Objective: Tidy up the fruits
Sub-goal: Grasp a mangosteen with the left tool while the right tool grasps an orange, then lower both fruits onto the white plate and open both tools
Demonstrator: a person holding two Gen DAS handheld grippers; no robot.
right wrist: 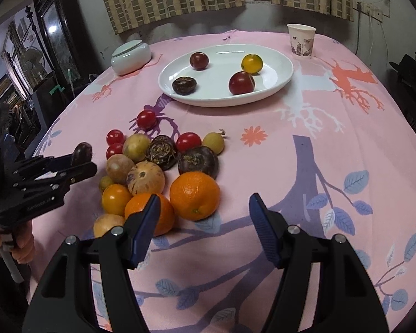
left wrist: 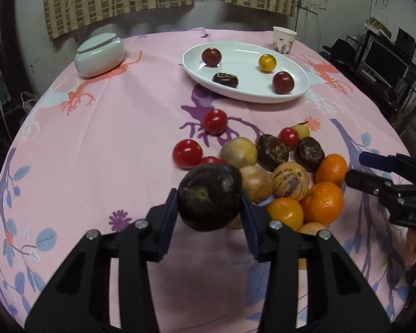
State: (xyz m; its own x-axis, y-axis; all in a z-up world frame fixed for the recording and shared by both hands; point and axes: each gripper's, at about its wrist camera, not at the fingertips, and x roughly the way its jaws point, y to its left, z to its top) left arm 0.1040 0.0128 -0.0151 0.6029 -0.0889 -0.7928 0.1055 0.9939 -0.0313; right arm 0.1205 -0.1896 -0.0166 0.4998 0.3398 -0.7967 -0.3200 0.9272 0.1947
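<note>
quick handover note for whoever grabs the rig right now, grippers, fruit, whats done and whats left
Left gripper: shut on a dark fruit, lifted clear of the cloth.
Right gripper: open, empty, hovering by the oranges.
Plate: four fruits in it, two dark red, one yellow, one dark brown.
Pile: the rest lies loose on the cloth in front of the plate, tomatoes, dark fruits, pale ones, oranges.
Done: four plated, a fifth in hand.
Left: probably plate the held fruit, then work through the pile.
</note>
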